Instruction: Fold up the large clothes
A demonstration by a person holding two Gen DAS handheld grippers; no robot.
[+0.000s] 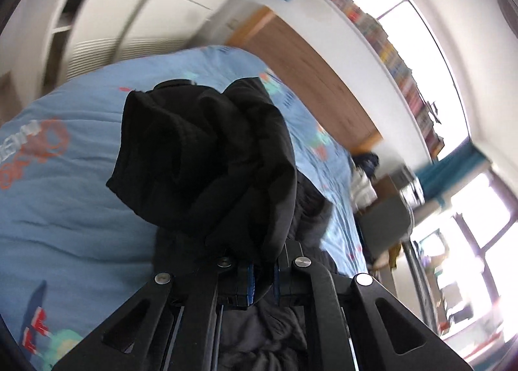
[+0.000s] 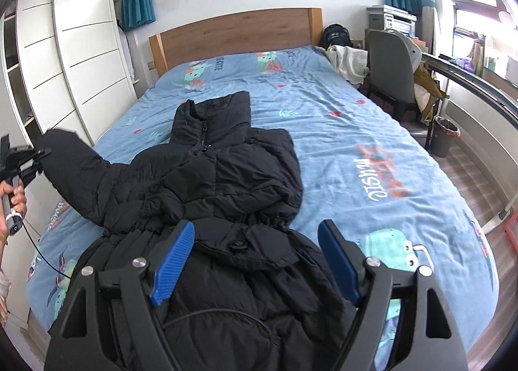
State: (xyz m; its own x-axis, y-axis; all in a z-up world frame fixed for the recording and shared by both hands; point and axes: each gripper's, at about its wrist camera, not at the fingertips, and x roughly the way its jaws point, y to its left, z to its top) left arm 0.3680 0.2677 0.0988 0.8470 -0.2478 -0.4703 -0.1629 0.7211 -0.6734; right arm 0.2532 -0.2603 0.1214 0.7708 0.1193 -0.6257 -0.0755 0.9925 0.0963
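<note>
- Black coat (image 2: 207, 202) lies on the bed (image 2: 356, 131), collar toward the headboard.
- Left gripper (image 2: 35, 157) is clamped on the sleeve (image 2: 74, 157), at the bed's left edge.
- Right gripper (image 2: 255, 257) hovers over the coat, jaws apart.

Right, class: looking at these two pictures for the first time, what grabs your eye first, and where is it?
A big black puffer coat sprawls down the middle of the blue patterned bed. At the bed's left side the left gripper is shut on the coat's sleeve end, holding it out from the coat. The right gripper hangs open over the coat's lower half.
</note>
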